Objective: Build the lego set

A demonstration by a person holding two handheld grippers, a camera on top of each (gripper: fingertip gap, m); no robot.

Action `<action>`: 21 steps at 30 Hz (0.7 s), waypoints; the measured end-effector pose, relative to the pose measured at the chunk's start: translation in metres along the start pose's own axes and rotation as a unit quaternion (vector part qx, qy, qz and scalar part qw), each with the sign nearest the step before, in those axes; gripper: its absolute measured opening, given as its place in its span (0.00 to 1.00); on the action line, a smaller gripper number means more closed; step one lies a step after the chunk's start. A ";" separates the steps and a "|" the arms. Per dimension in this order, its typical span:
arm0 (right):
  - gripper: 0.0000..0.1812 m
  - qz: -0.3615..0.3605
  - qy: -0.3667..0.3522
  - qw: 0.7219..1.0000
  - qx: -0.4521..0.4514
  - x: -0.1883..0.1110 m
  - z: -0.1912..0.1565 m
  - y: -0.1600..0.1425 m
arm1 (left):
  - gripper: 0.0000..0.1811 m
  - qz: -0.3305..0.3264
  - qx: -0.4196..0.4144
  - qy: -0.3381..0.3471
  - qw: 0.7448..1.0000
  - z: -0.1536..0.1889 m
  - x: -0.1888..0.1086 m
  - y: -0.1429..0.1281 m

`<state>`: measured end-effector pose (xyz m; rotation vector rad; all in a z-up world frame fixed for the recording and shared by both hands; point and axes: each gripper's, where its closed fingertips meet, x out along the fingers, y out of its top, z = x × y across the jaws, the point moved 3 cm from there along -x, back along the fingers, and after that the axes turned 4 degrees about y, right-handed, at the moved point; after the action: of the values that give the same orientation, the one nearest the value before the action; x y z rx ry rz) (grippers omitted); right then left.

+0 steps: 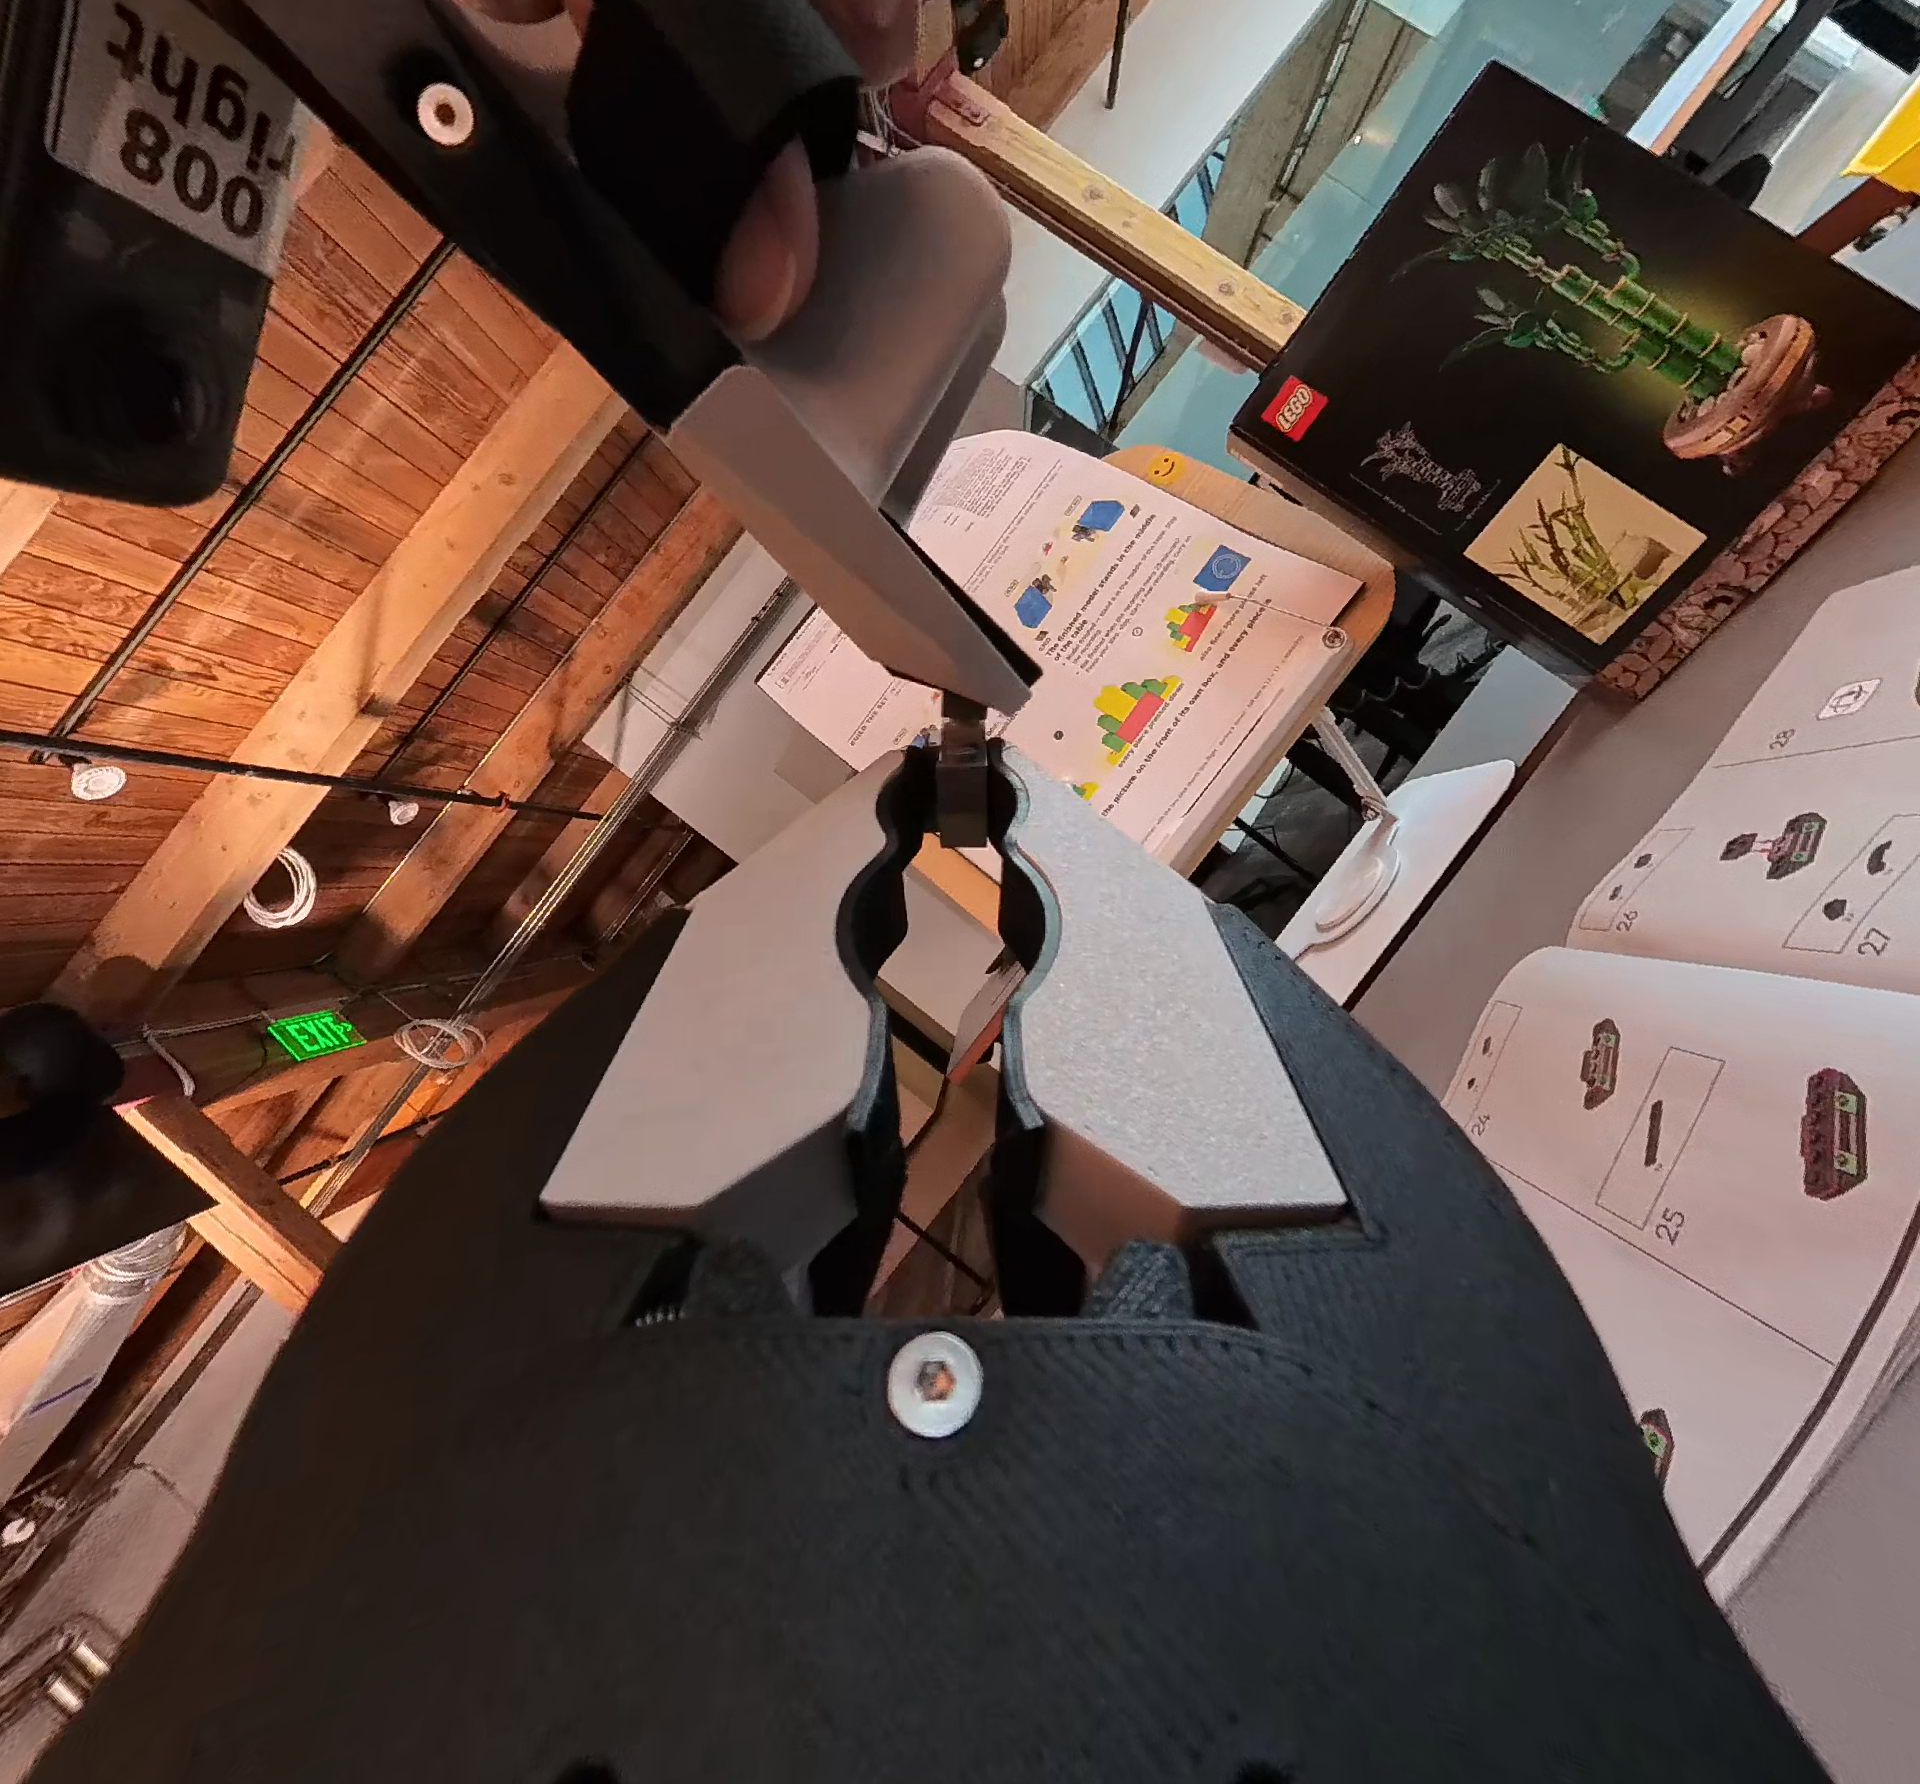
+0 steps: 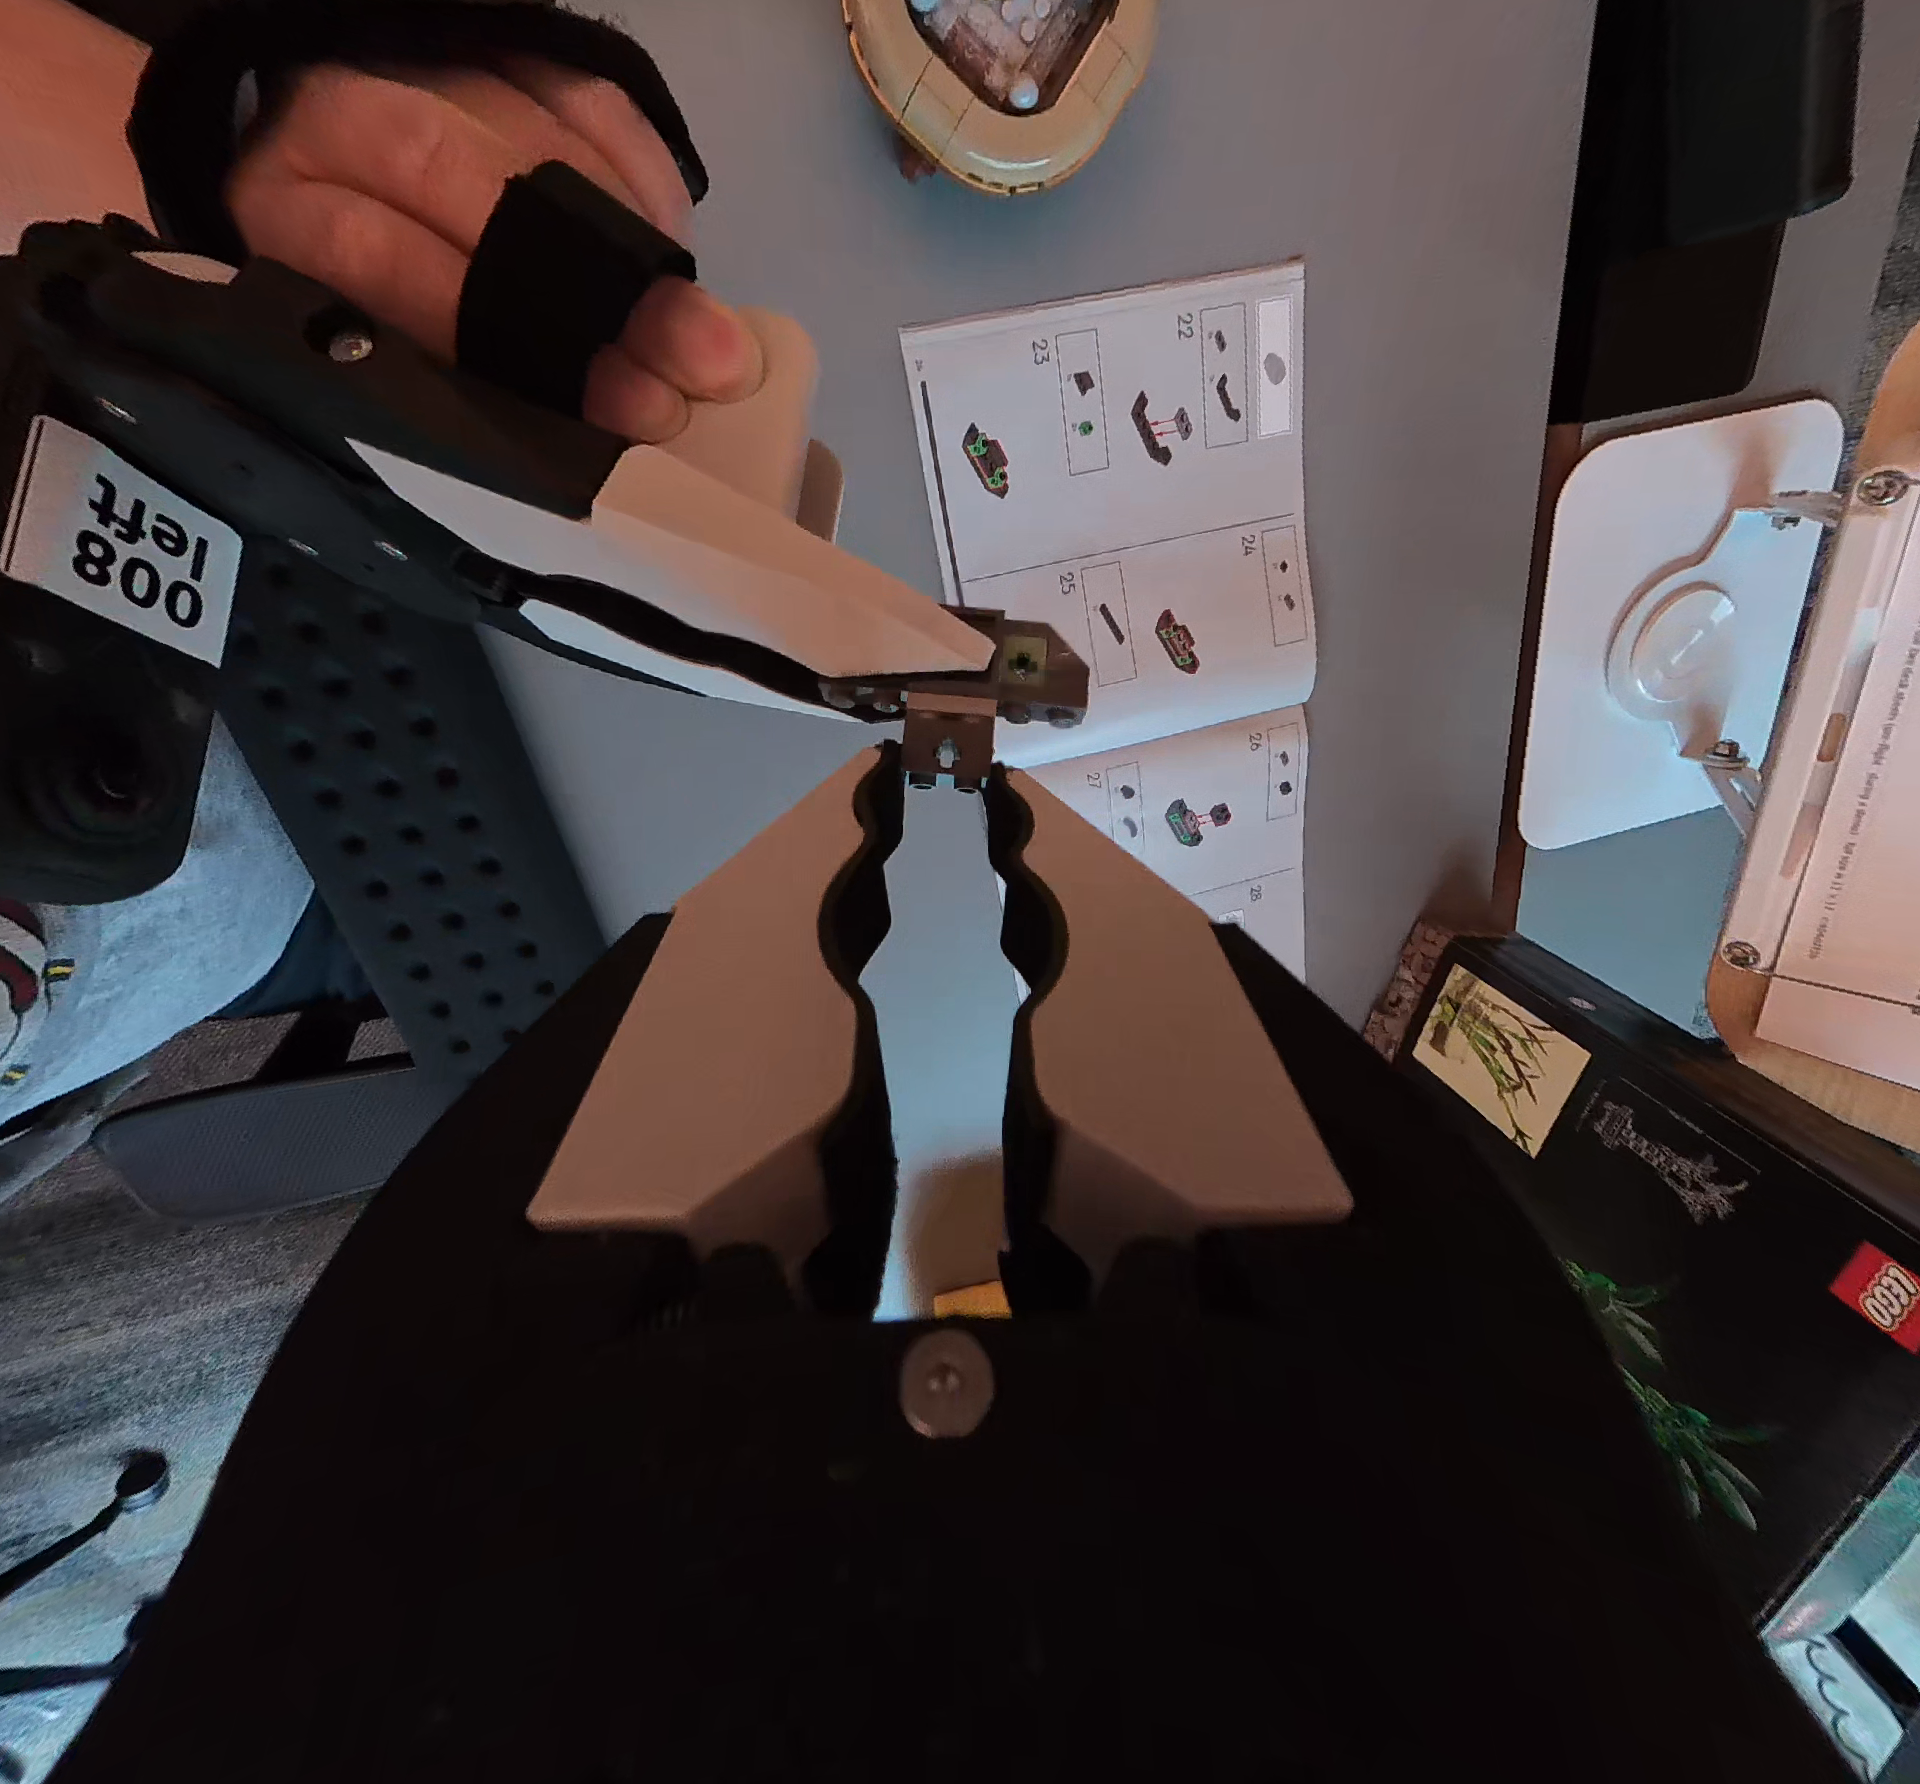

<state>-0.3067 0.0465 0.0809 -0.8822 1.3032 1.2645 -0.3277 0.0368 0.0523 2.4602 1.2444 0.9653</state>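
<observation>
The left gripper (image 1: 951, 768) has its jaws pinching a dark brown sub-assembly (image 2: 1039, 669) with a small green insert, held in the air above the bench (image 2: 727, 799). The right gripper (image 2: 940, 773) has its jaws closed on a small brown brick (image 2: 943, 749), and that brick touches the underside of the sub-assembly where the two tools meet tip to tip. A hand (image 2: 499, 207) with black straps around the wrist and one finger grips the left tool. Below them the grey bench carries an open instruction booklet (image 2: 1132, 529), its pages showing numbered building steps. Farther along the bench sits a round tan model base (image 2: 997, 145) with a dark square recess and pale studs at its corners. The black set box (image 1: 1579, 363), printed with a green bamboo plant, stands tilted at the bench edge just beside a white stand (image 2: 1683, 622) that holds a printed sheet (image 1: 1122, 612) with coloured brick pictures. A dark perforated panel (image 2: 395, 799) lies at the near left of the bench. Overhead, the room shows a wooden plank ceiling (image 1: 312, 591) with beams, track lights and a lit green sign (image 1: 312, 1036); glass partitions line the far side.
</observation>
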 end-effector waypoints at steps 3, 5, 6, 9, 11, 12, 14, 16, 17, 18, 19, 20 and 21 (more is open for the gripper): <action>0.07 -0.008 0.005 1.000 0.002 0.001 0.001 0.000 | 0.05 0.001 -0.001 -0.003 1.000 0.001 0.000 0.000; 0.07 -0.014 0.005 1.000 0.002 0.002 0.001 0.000 | 0.05 0.000 -0.001 -0.005 1.000 0.002 0.000 0.000; 0.07 -0.018 0.005 1.000 0.000 0.002 0.001 -0.001 | 0.05 -0.001 0.000 -0.005 1.000 0.002 0.001 0.000; 0.07 -0.034 0.004 0.999 -0.003 0.003 0.001 -0.002 | 0.05 -0.002 0.001 -0.010 1.000 0.004 0.001 0.000; 0.07 -0.039 0.004 0.999 -0.007 0.004 0.002 -0.002 | 0.05 -0.002 0.001 -0.010 1.000 0.004 0.001 0.000; 0.07 -0.042 0.006 0.999 -0.009 0.003 0.001 -0.001 | 0.05 -0.001 -0.001 -0.010 1.000 0.004 0.001 0.000; 0.07 -0.048 0.006 0.999 -0.015 0.003 0.001 -0.001 | 0.05 0.000 -0.002 -0.011 1.000 0.004 0.001 0.001; 0.07 -0.051 0.005 0.999 -0.015 0.003 0.002 0.000 | 0.05 -0.003 -0.004 -0.011 1.000 0.003 0.001 0.000; 0.07 -0.054 0.003 0.998 -0.014 0.004 0.002 0.000 | 0.05 -0.004 -0.004 -0.012 1.000 0.004 0.001 0.000; 0.07 -0.057 0.001 0.998 -0.014 0.004 0.002 0.000 | 0.05 -0.005 -0.004 -0.013 1.000 0.004 0.001 0.000; 0.07 -0.062 -0.001 0.998 -0.016 0.005 0.003 0.000 | 0.04 -0.006 -0.004 -0.014 1.000 0.004 0.002 0.000; 0.07 -0.067 -0.003 0.998 -0.018 0.006 0.003 0.000 | 0.04 -0.007 -0.004 -0.016 1.000 0.005 0.002 -0.001; 0.07 -0.072 -0.005 0.997 -0.019 0.006 0.003 0.000 | 0.04 -0.007 -0.003 -0.017 1.000 0.006 0.002 -0.001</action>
<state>-0.3069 0.0505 0.0752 -0.9781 1.1895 1.1826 -0.3238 0.0393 0.0487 2.4491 1.2453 0.9189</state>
